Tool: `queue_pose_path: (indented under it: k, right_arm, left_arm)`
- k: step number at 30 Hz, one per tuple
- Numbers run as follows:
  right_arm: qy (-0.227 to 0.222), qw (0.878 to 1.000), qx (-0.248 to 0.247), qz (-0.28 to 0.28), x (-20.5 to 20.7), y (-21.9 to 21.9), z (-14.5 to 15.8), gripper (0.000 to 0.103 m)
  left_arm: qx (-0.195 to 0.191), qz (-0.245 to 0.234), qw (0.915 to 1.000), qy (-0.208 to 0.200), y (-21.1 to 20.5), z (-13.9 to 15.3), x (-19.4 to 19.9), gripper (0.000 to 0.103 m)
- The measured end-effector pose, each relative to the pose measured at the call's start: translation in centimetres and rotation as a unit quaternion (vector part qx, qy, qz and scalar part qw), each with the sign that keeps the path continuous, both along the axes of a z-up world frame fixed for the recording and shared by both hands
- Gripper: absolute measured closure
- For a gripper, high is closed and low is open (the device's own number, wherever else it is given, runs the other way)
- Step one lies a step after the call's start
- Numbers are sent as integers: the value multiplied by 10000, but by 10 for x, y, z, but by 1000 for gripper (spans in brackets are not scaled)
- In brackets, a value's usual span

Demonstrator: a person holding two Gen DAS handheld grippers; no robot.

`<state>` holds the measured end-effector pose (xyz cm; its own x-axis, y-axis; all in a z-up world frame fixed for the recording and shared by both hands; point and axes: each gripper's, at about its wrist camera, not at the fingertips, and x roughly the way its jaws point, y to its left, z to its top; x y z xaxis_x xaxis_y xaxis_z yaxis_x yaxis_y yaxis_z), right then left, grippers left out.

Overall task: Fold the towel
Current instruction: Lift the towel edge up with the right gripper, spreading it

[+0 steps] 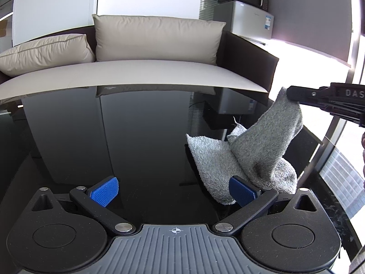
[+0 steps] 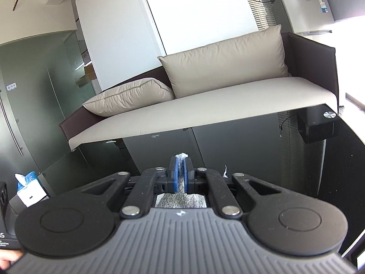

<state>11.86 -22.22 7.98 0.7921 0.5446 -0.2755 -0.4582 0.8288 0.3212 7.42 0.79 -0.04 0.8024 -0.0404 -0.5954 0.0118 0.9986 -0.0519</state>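
A grey terry towel point(image 1: 246, 157) lies bunched on the glossy black table point(image 1: 136, 141) at the right of the left wrist view. One corner is pulled up into the air by my right gripper point(image 1: 288, 94), which comes in from the right edge and is shut on it. In the right wrist view the right gripper point(image 2: 181, 171) holds a strip of towel point(image 2: 181, 178) pinched between its blue pads. My left gripper point(image 1: 173, 190) stands open low over the table, its right pad point(image 1: 241, 191) touching the towel's near edge, nothing between its fingers.
A sofa point(image 1: 141, 73) with beige cushions stands just beyond the table's far edge. A small fridge point(image 1: 251, 20) with a microwave on top is at the back right. A tissue pack point(image 2: 29, 188) sits at the left in the right wrist view. A hand point(image 2: 9, 259) shows at the lower left.
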Motion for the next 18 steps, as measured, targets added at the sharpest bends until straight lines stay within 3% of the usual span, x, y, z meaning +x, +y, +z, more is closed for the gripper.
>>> queue_pose_path:
  k: [18]
  right_arm:
    - [-409,9986,-4,-334,-15,-36,19,98]
  left_arm:
    - [-111,-274,9995,-70,-15,-5,42,1]
